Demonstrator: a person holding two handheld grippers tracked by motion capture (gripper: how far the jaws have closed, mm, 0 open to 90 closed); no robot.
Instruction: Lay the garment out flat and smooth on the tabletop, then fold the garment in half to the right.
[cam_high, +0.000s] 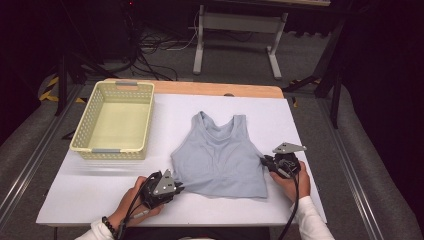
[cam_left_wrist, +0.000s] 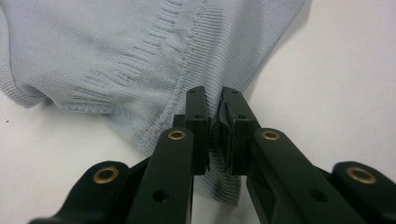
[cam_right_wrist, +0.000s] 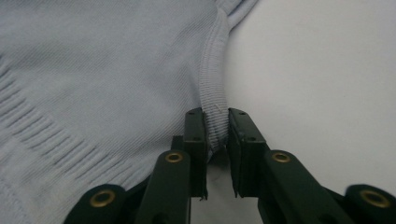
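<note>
White sheeting covers the surface (cam_high: 90, 190) under the left hand-held gripper (cam_high: 181, 188), whose jaws pinch the lower corner of a pale grey-blue ribbed knit tank top (cam_high: 220, 157). Opposite, the right hand-held gripper (cam_high: 263, 161) clamps the top's side hem. Farther left, well apart, sits an empty pale yellow plastic lattice basket (cam_high: 85, 131).

Dim room — grey carpeted floor (cam_high: 310, 55), cables (cam_high: 155, 45) tangled near a white table frame (cam_high: 235, 30). Wooden table (cam_high: 220, 89) under a white sheet (cam_high: 300, 125) — dark edges all round.
</note>
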